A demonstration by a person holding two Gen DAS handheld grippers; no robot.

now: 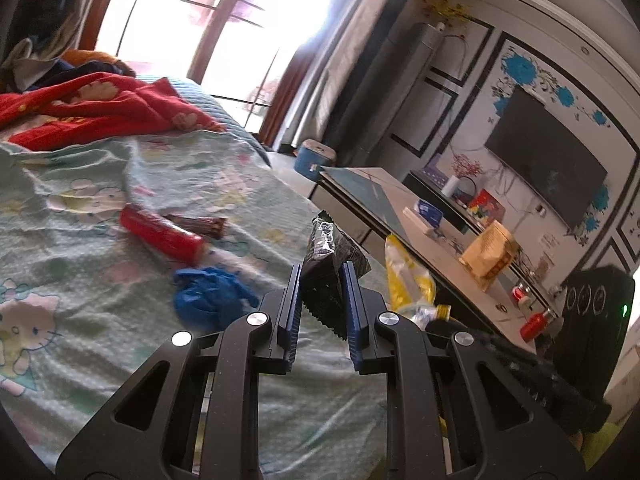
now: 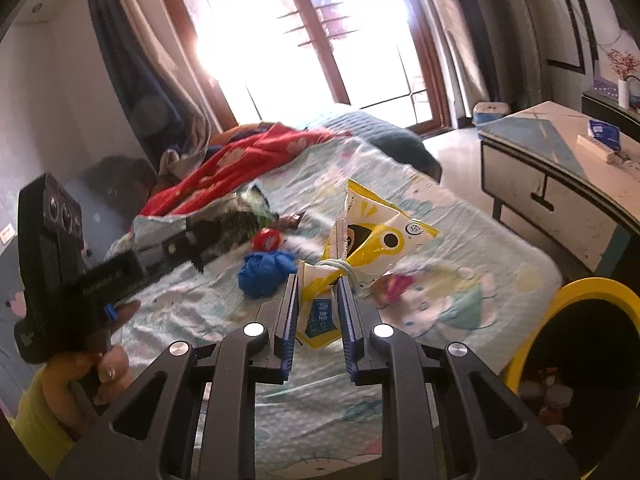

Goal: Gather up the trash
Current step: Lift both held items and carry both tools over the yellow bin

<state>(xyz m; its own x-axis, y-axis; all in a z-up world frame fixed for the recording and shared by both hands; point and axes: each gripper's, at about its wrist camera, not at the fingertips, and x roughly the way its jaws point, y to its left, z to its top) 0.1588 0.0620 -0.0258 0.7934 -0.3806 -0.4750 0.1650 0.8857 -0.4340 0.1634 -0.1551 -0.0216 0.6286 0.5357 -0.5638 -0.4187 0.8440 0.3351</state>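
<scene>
A: Two wrappers are being held at once, one per gripper. In the left wrist view, the left gripper (image 1: 320, 276) is clamping a dark wrapper (image 1: 326, 252) between its pads, lifted clear of the bed (image 1: 100, 360).

B: And what is still lying on the bed?

A: A red tube (image 1: 162, 234), a brown stick wrapper (image 1: 200, 225) touching it, and a blue crumpled bag (image 1: 210, 294) just nearer the gripper than the tube. All are waiting their turn.

B: What is the right wrist view showing?

A: The right gripper (image 2: 318, 292) is pinching a yellow packet (image 2: 360, 240) near its knotted neck, pads pressing on it, above the bed. The bin (image 2: 576, 286) with the yellow rim is sitting off the near corner of the bed, to the packet's right.

B: So how should the carrying go?

A: I would say both grips should be staying firm while swinging toward the bin, since the packet is hanging loosely and could be snagging the rim. Each wrapper should be hovering over the opening before the jaws are letting go, one gripper at a time.
</scene>
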